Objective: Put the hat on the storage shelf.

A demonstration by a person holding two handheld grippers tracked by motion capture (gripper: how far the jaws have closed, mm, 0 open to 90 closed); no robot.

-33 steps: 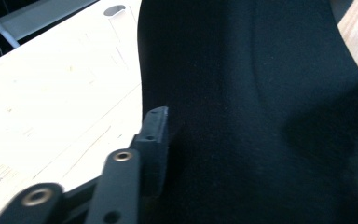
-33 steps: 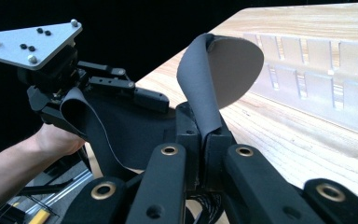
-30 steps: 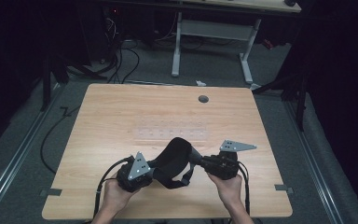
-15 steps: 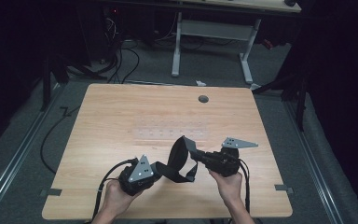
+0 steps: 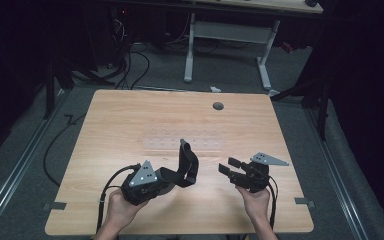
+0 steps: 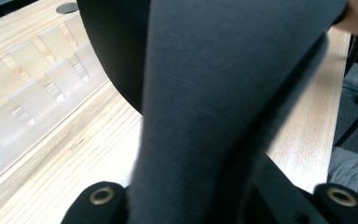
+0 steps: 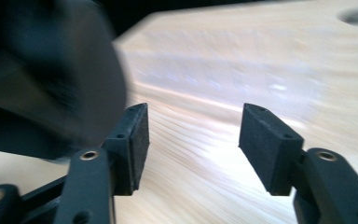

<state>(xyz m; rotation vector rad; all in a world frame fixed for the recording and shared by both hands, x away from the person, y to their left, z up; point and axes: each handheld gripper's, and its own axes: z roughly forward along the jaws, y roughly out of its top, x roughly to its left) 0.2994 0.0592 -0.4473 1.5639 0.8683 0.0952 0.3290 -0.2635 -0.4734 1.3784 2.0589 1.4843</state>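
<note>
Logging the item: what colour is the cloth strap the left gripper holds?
Dark grey-black cloth strap; left gripper view shows it best.

We see a light wood-grain desk [image 5: 130, 125] with a dark round cable hole [image 5: 218, 106]. The strap [image 5: 182, 167] is black, reading charcoal with a fine weave in the left gripper view. Left claw [image 5: 167, 176] and right claw [image 5: 226, 166] are black, each with a grey triangular plate; brass-coloured rivets show on the jaws. A clear, pale ribbed tray [image 5: 185, 144] lies on the desk. The floor [image 5: 30, 150] is grey.
</note>
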